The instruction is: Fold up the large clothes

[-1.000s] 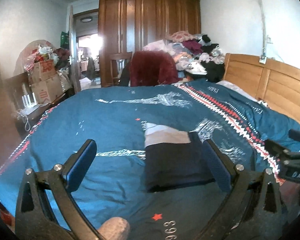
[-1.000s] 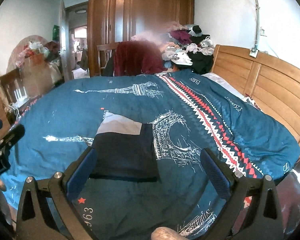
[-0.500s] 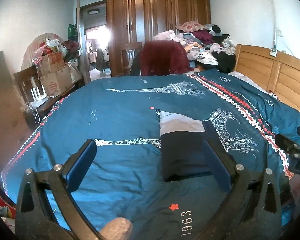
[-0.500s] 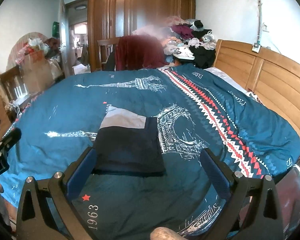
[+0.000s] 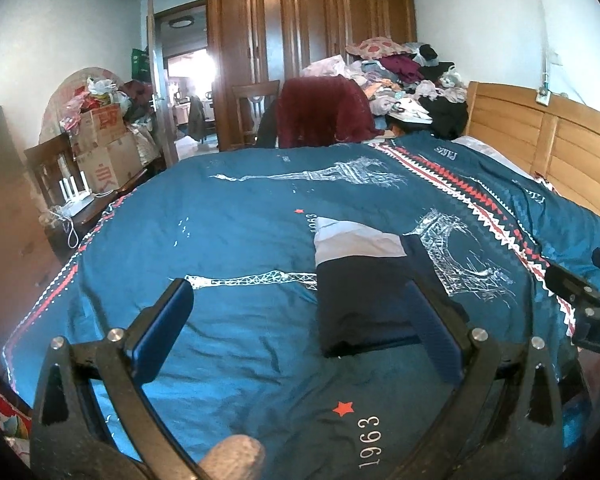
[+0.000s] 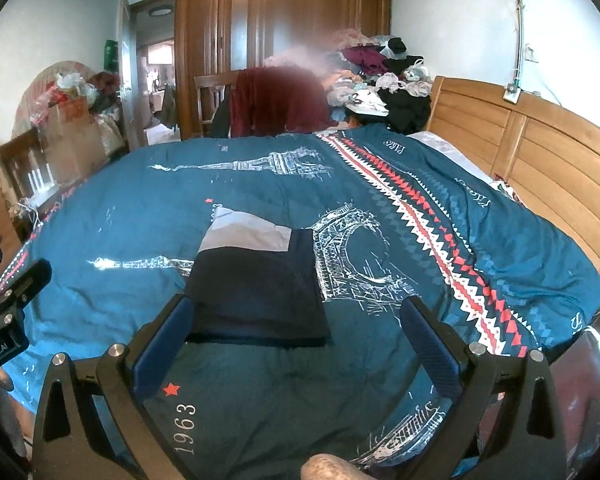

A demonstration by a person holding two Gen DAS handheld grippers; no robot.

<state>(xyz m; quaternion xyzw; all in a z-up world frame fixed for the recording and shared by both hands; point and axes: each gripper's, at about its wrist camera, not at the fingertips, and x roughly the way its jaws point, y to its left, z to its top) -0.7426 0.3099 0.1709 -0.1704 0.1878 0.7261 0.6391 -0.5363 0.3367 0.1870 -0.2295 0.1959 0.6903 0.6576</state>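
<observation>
A bedroom with pale walls (image 5: 480, 20). A bed under a teal quilt (image 5: 240, 232) fills the middle, its wooden headboard (image 5: 560, 152) on the right. Behind stand a tall brown wardrobe (image 5: 300, 40), a chair draped in dark red cloth (image 5: 324, 112), piled clothes (image 5: 400, 72), stacked cardboard boxes (image 5: 104, 148) and an open, daylit doorway (image 5: 188, 92).

Beyond the bed's blue duvet (image 5: 240, 240) stands a wooden wardrobe (image 5: 308, 40); a clothes pile (image 5: 400, 76) lies beside the headboard (image 5: 560, 152), cardboard boxes (image 5: 100, 144) opposite.
</observation>
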